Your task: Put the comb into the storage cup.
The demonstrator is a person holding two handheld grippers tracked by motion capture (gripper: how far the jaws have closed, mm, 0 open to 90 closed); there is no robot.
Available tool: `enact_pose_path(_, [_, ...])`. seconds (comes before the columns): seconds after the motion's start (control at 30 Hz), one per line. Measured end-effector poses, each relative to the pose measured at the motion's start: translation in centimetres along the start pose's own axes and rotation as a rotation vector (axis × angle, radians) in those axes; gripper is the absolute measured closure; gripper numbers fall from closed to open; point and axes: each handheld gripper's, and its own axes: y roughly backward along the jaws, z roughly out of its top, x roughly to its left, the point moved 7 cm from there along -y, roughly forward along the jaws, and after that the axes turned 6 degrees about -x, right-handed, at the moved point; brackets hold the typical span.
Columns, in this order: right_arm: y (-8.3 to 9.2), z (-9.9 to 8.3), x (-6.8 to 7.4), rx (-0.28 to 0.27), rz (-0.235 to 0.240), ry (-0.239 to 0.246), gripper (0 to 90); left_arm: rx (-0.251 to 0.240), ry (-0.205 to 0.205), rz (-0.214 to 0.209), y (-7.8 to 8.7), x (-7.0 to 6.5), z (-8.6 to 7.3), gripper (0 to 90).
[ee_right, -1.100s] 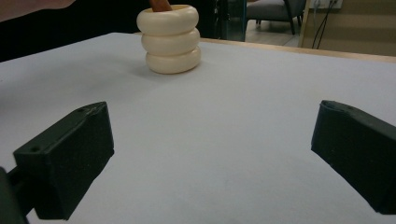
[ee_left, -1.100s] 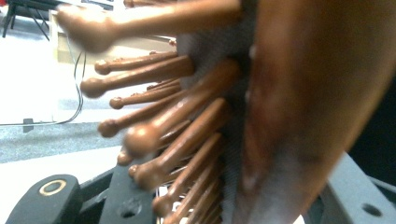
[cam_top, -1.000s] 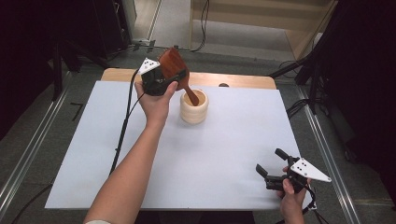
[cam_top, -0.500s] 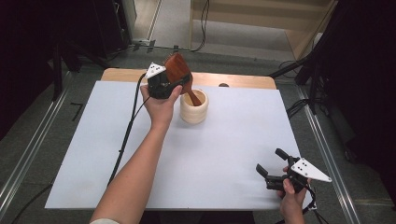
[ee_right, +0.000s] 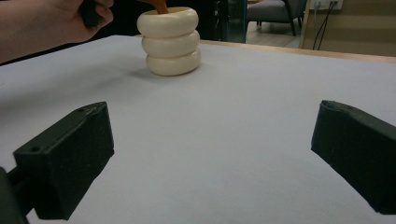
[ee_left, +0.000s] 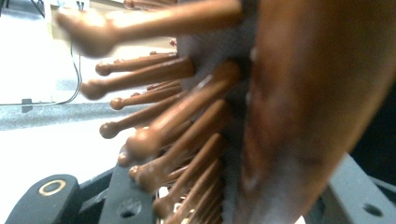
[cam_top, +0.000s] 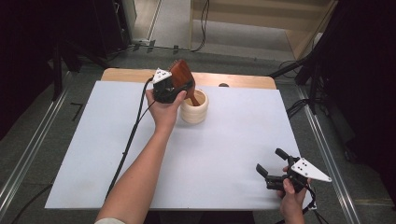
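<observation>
A brown wooden hairbrush (cam_top: pixel 180 74) stands tilted over a cream ribbed cup (cam_top: pixel 195 112) at the back middle of the white table. Its handle (cam_top: pixel 192 99) reaches down into the cup's mouth. My left gripper (cam_top: pixel 181 87) is shut on the brush head. In the left gripper view the brush back (ee_left: pixel 303 116) and its knobbed bristles (ee_left: pixel 177 121) sit close between the black jaws. My right gripper (cam_top: pixel 269 161) rests open at the front right, nothing between its jaws. In the right gripper view it (ee_right: pixel 210 158) faces the cup (ee_right: pixel 170 42) across bare table.
The white sheet (cam_top: pixel 224 154) covers a table whose wooden edge (cam_top: pixel 233 80) shows at the back. The left gripper's black cable (cam_top: pixel 133 133) trails along the forearm toward the front. Metal rails (cam_top: pixel 28 154) run along both sides of the table.
The left hand has lowered the brush and shifted it slightly right, so the handle sits deeper in the cup. The right gripper has stayed put.
</observation>
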Motion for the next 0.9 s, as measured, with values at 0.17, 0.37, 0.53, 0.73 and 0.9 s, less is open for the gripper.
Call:
enact_pose_path(0.17, [0.0, 0.0, 0.0, -0.002, 0.000, 0.000, 0.0, 0.005, 0.007, 0.004, -0.3, 0.0, -0.6, 55.7])
enact_pose_path(0.37, [-0.1, 0.0, 0.0, -0.005, 0.001, 0.004, 0.0, 0.008, 0.026, 0.007, -0.5, 0.0, -1.3, 55.6])
enact_pose_path(0.53, [-0.1, 0.0, -0.1, -0.004, 0.000, 0.005, 0.0, 0.000, 0.038, 0.007, -0.6, 0.1, -1.4, 55.5])
enact_pose_path(0.73, [-0.2, 0.0, -0.1, -0.005, 0.001, 0.005, 0.0, -0.008, 0.058, 0.030, -0.4, 0.4, -1.5, 54.5])
enact_pose_path(0.9, [-0.2, 0.0, -0.1, -0.006, 0.001, 0.001, 0.0, -0.009, 0.065, 0.050, -0.3, 0.8, -1.7, 51.8])
